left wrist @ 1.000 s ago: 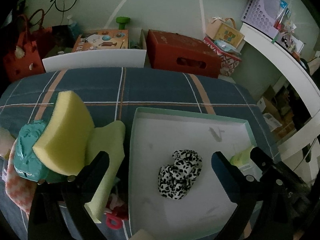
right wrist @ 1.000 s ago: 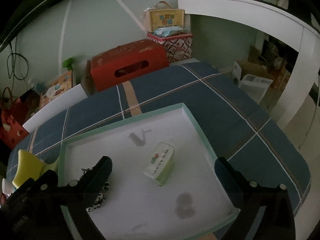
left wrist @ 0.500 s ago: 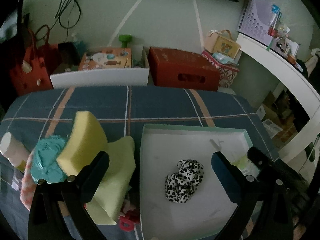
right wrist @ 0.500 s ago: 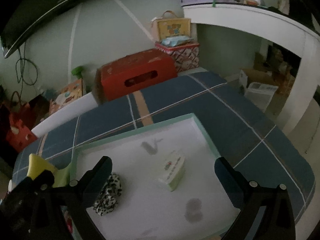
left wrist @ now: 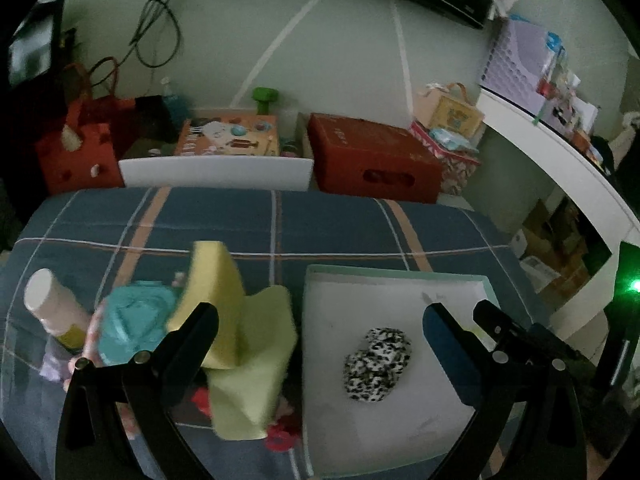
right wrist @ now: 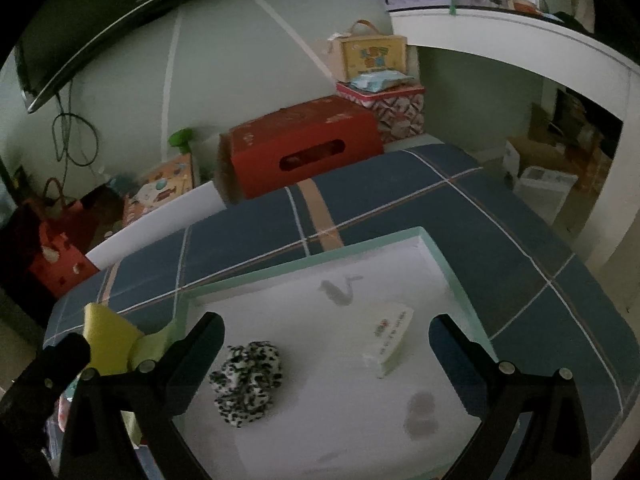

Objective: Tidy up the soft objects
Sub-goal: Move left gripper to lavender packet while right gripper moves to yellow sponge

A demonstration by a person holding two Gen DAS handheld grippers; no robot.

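With the spotted scrunchie point(right wrist: 247, 383) and tissue pack point(right wrist: 390, 338) already in the white tray point(right wrist: 440, 258), both hand-held grippers, left point(left wrist: 320, 340) and right point(right wrist: 326, 344), hover spread and unloaded, while the sponges point(left wrist: 218, 296) and teal cloth point(left wrist: 134, 326) wait left on the tabletop point(left wrist: 320, 220).

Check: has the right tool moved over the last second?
Yes. The right tool has pulled back and up from the white tray with the mint-green rim: the tray's far corner sits lower in its view, and the leopard-print scrunchie is now between its fingers.

we hold both grippers level — left gripper point(left wrist: 320, 328) and right gripper point(right wrist: 326, 334) — jaws spread wide, gripping nothing.
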